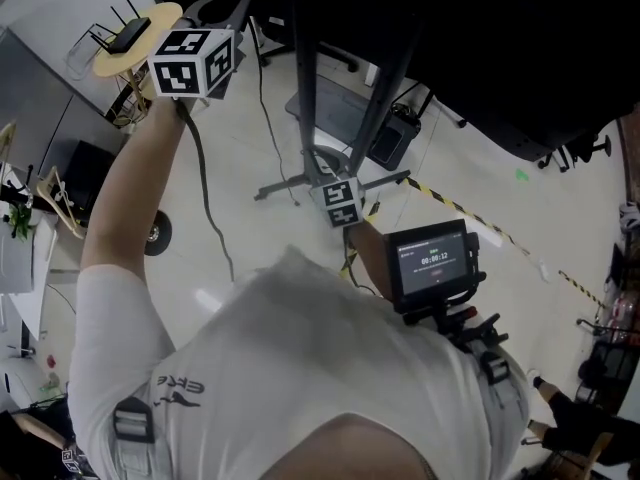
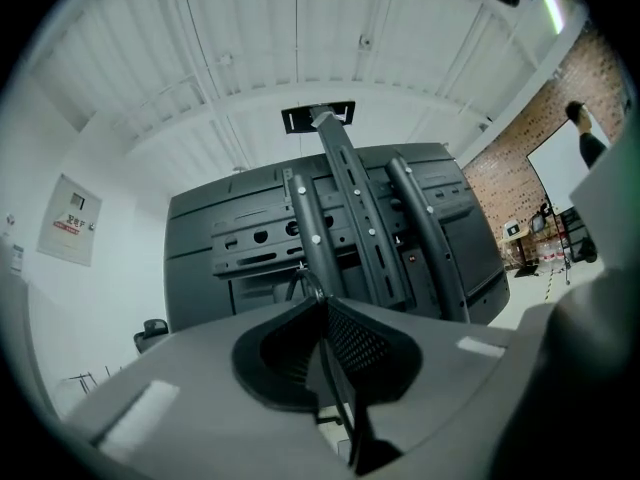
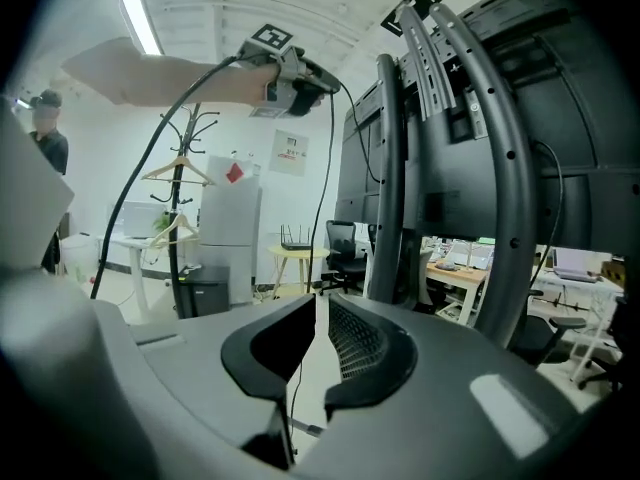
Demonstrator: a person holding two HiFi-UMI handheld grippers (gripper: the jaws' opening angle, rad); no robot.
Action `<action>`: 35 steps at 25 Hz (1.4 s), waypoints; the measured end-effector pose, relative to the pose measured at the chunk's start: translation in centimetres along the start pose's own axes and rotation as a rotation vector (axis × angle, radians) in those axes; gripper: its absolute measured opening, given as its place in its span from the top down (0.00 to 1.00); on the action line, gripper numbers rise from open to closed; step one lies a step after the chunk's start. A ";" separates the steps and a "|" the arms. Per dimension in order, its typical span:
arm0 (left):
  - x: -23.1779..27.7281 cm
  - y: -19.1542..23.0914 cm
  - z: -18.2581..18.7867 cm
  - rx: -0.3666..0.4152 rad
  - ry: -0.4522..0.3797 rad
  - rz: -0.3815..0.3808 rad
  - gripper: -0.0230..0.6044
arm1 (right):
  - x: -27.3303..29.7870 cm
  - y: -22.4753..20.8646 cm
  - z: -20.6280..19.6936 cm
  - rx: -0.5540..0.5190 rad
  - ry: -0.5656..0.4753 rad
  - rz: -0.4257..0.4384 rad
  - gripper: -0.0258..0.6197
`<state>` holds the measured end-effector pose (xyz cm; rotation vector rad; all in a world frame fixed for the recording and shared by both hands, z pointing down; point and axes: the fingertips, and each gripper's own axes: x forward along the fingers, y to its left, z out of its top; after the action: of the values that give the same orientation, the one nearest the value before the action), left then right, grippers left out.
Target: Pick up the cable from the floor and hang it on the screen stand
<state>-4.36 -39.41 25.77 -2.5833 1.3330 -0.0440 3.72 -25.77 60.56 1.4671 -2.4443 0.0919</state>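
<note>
The thin black cable (image 2: 330,368) runs between the jaws of my left gripper (image 2: 322,303), which is shut on it and held high in front of the back of the screen stand (image 2: 345,208). In the head view its marker cube (image 1: 190,63) is raised at the upper left, and the cable (image 1: 207,203) hangs from it toward the floor. My right gripper (image 3: 318,313) is lower, beside the stand's curved black uprights (image 3: 505,188). Its jaws stand a narrow gap apart and the pads press on nothing. From there I see the left gripper (image 3: 292,80) up high with cable strands (image 3: 150,168) drooping from it.
The stand's column (image 1: 305,68) rises from legs on the pale floor, with a black box (image 1: 395,133) by its base. A round table with a router (image 1: 135,38), a coat rack with hangers (image 3: 180,173), an office chair (image 3: 345,243) and a person (image 3: 45,133) are nearby. Striped tape (image 1: 470,213) crosses the floor.
</note>
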 end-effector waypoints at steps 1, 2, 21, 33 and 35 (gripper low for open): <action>0.4 0.2 0.5 0.000 -0.002 -0.003 0.92 | 0.4 0.0 0.0 -0.004 0.005 0.007 0.87; 0.7 0.5 1.0 0.002 -0.003 -0.006 0.92 | 0.8 0.0 0.0 -0.008 0.008 0.014 0.85; 5.7 5.6 6.8 -0.020 0.072 -0.117 0.92 | 14.1 1.2 -1.7 -0.010 0.137 0.060 0.63; 5.8 7.5 9.7 0.051 0.054 -0.062 0.92 | 20.8 0.9 -4.0 -0.031 0.217 0.075 0.56; 5.6 7.4 9.7 0.044 0.049 -0.074 0.92 | 22.1 1.1 -4.2 -0.035 0.230 0.081 0.56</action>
<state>-5.70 -46.24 14.27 -2.6093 1.2379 -0.1479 -6.12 -43.30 70.78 1.2661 -2.3066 0.2211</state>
